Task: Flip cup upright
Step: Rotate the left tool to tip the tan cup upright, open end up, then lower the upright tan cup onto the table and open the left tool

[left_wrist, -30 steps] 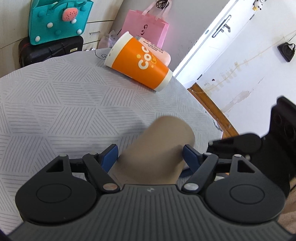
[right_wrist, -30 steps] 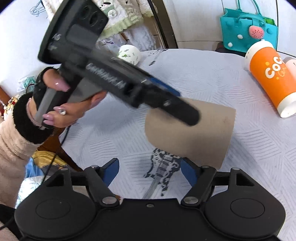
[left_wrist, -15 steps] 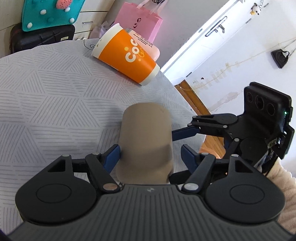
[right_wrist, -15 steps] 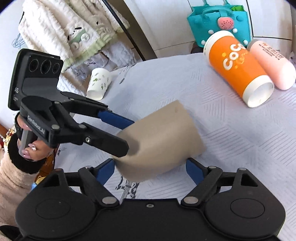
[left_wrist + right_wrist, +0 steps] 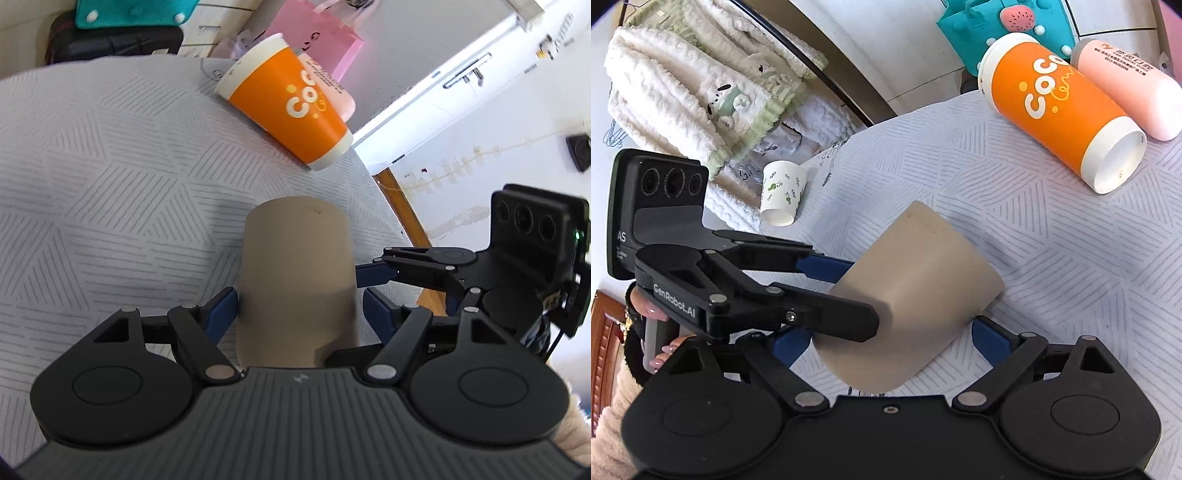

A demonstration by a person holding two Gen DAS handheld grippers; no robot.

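A plain tan cup point(image 5: 297, 269) is held between my left gripper's point(image 5: 297, 308) blue fingers, closed base pointing away from the camera. It also shows in the right wrist view point(image 5: 912, 291), tilted above the table with its base up and away. My left gripper point(image 5: 849, 291) is shut on its sides there. My right gripper point(image 5: 886, 341) is open, its fingers spread either side of the cup's lower part without pressing it. In the left wrist view the right gripper point(image 5: 373, 284) sits just right of the cup.
An orange cup point(image 5: 1060, 114) and a pink cup point(image 5: 1126, 92) lie on their sides at the far right of the round patterned table point(image 5: 1071, 258). A small leaf-print cup point(image 5: 781, 197) lies near the far edge. Bags stand behind. The table edge point(image 5: 384, 206) is near.
The left gripper has rotated the tan cup from lying sideways to base pointing away. The right gripper has moved in so its open fingers straddle the cup.
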